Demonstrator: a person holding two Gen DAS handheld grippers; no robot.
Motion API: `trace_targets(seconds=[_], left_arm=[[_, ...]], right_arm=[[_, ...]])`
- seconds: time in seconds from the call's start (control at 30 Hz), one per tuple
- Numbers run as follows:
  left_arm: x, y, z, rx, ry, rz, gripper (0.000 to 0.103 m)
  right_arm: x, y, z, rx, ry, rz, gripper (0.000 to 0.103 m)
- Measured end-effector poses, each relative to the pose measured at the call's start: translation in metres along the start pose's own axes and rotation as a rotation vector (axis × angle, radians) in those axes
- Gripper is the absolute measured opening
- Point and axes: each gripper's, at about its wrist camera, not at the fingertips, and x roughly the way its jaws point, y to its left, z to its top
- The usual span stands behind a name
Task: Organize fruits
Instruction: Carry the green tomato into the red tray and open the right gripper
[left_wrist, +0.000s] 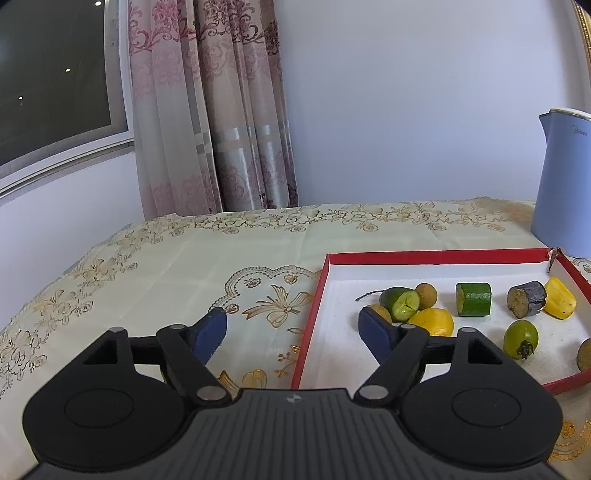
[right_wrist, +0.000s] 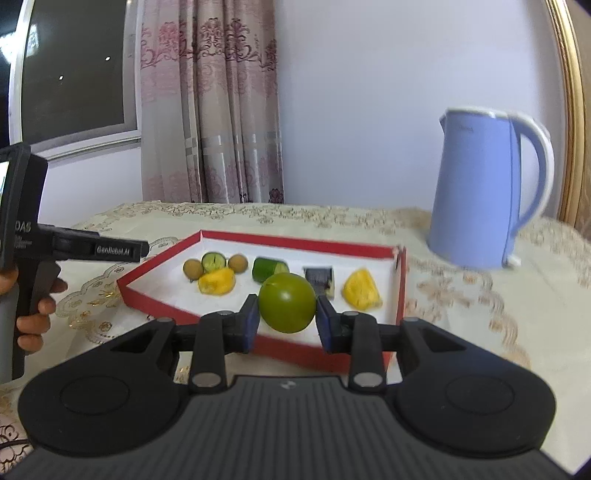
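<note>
Fingers (right_wrist: 286, 319) clamp green fruit (right_wrist: 287, 302) above red tray's near edge (right_wrist: 295, 350).

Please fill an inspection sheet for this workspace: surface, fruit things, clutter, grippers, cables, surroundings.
Surface: table with cream embroidered tablecloth.
Job's things: red tray holding cucumber pieces, yellow fruit pieces, small brown fruits, a dark chunk; one green round fruit held above the tray's near edge.
Clutter: blue kettle beside the tray.
Grippers: left gripper open, empty; right gripper shut on the green round fruit.
Cables: nothing seen.
Surroundings: curtain, window, white wall.
</note>
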Motion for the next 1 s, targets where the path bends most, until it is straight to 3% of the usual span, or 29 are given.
trace_targets(seconds=[0.33, 0.43, 0.67, 0.8, 1.0], left_arm=[[0.003, 0.005, 0.001, -0.023, 0.023, -0.019, 0.079], [0.004, 0.006, 0.002, -0.032, 0.031, -0.029, 0.084], [0.003, 0.01, 0.002, -0.057, 0.039, -0.024, 0.097], [0.003, 0.011, 0.002, -0.06, 0.039, -0.027, 0.098], [0.005, 0.01, 0.003, -0.052, 0.046, -0.031, 0.098]], right_arm=[[0.039, 0.005, 0.035, -0.048, 0.01, -0.015, 0.03], [0.055, 0.004, 0.039, -0.044, 0.025, -0.033, 0.03], [0.11, -0.01, 0.035, 0.019, 0.13, -0.093, 0.03], [0.131, -0.013, 0.03, 0.025, 0.175, -0.116, 0.03], [0.137, -0.009, 0.031, 0.009, 0.173, -0.123, 0.03]])
